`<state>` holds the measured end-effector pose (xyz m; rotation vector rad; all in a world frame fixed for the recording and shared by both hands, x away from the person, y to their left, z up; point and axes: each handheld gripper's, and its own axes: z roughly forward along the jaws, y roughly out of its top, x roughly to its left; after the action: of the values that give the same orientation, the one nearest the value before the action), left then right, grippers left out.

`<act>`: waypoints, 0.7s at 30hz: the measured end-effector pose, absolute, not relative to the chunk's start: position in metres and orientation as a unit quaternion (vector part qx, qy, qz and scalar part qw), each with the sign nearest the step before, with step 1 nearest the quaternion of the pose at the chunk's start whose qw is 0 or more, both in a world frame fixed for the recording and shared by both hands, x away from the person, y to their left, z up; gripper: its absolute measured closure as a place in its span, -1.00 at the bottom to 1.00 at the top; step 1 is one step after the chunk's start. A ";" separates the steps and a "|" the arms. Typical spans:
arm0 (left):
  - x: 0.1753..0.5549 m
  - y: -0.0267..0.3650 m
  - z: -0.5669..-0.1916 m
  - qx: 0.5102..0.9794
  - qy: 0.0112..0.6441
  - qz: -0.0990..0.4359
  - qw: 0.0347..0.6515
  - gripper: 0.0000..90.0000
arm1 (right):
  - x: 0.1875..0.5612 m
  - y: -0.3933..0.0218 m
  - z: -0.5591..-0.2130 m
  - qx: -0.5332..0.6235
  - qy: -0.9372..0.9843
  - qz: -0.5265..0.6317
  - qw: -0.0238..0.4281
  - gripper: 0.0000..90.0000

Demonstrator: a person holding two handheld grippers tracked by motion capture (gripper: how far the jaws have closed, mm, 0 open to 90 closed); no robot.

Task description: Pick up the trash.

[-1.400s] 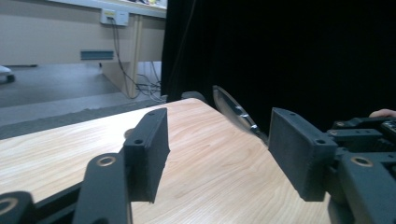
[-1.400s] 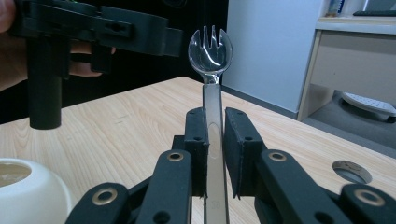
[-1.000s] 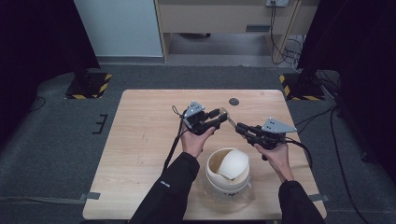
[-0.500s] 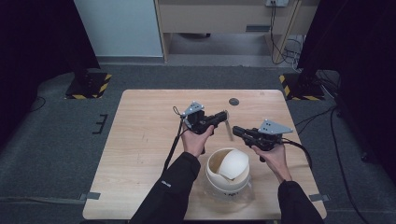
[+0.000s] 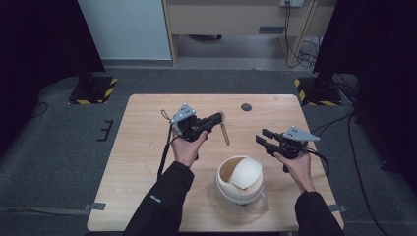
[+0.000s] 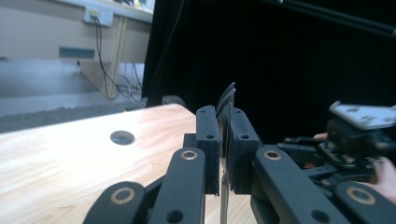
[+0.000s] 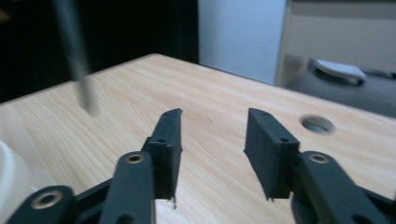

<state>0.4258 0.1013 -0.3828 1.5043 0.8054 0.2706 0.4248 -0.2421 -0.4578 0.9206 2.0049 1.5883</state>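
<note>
Hanging lengthwise toward person: stick (image 5: 225,133), left gripper (image 5: 220,117).

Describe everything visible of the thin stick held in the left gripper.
The stick is slim, flat and pale, seemingly wood or bamboo. The left gripper pinches it near its top end, jaws closed on it; the rest hangs down slantwise toward the person, over the wooden table, whether touching it is unclear. In the left gripper view it shows edge-on between the jaws as a thin dark sliver. In the right gripper view it is a blurred grey bar.
</note>
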 end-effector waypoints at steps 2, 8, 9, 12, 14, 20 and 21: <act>0.418 0.114 -0.377 0.660 0.351 0.132 0.650 0.89 | 0.422 -0.250 -0.462 0.352 0.718 0.561 0.216 0.13; 0.397 0.145 -0.363 0.658 0.338 0.166 0.652 0.89 | 0.406 -0.272 -0.471 0.408 0.707 0.532 0.228 -0.03; 0.394 0.148 -0.361 0.659 0.336 0.171 0.651 0.89 | 0.403 -0.275 -0.474 0.421 0.704 0.525 0.227 -0.03; 0.384 0.157 -0.357 0.655 0.333 0.177 0.655 0.89 | 0.392 -0.281 -0.489 0.454 0.703 0.503 0.216 -0.08; 0.378 0.159 -0.356 0.654 0.331 0.181 0.656 0.89 | 0.389 -0.282 -0.496 0.462 0.715 0.479 0.215 -0.14; 0.362 0.163 -0.351 0.650 0.318 0.185 0.665 0.89 | 0.390 -0.277 -0.507 0.461 0.740 0.438 0.220 -0.30; 0.360 0.164 -0.350 0.649 0.316 0.185 0.667 0.89 | 0.390 -0.277 -0.507 0.462 0.740 0.437 0.220 -0.33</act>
<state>0.3600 0.1637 -0.3499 1.4647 0.7135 0.4173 0.3901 -0.2767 -0.5072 1.2766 2.0471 1.2082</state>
